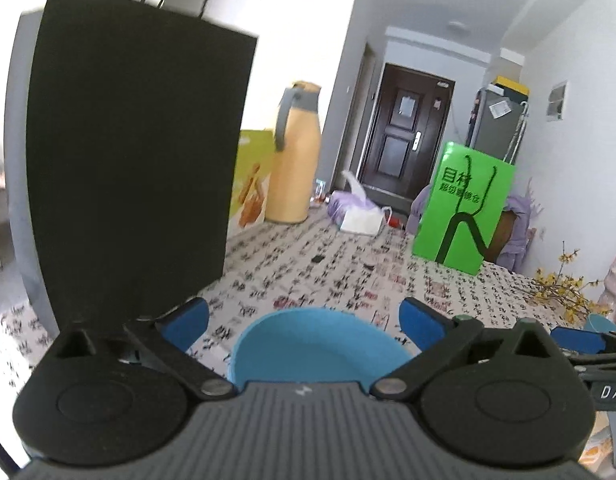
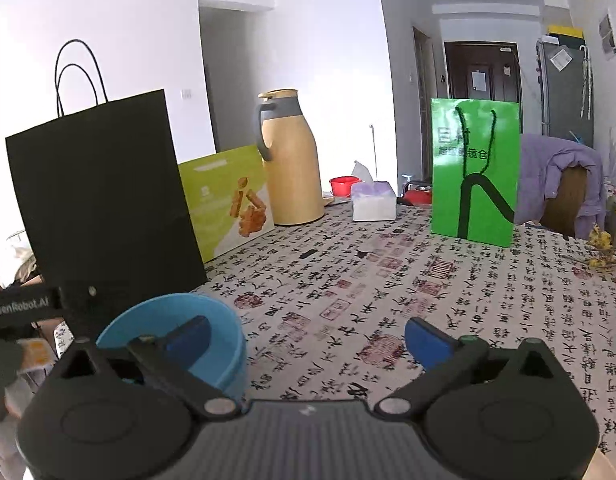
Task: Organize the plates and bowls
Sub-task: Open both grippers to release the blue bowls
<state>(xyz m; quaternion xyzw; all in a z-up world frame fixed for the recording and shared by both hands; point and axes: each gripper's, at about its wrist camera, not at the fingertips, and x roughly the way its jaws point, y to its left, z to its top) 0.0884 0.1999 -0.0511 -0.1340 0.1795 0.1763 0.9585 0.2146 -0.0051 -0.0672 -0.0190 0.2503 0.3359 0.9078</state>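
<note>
A blue bowl (image 1: pixel 320 344) stands on the calligraphy-print tablecloth (image 1: pixel 328 272), close in front of my left gripper (image 1: pixel 304 320). Its blue pads (image 1: pixel 188 322) stand wide apart on either side of the bowl and clear of its rim, so the gripper is open. In the right wrist view the same bowl (image 2: pixel 176 336) lies at the lower left. My right gripper (image 2: pixel 308 334) is open, its left finger over the bowl's near side, with only tablecloth (image 2: pixel 348 300) between the pads. Part of the right gripper (image 1: pixel 580 340) shows at the left view's right edge.
A tall black paper bag (image 2: pixel 104 200) stands close on the left. At the back are a green box (image 2: pixel 228 196), a yellow thermos jug (image 2: pixel 292 160) and a tissue pack (image 2: pixel 374 200). A green bag (image 2: pixel 474 172) and yellow flowers (image 1: pixel 564 288) are on the right.
</note>
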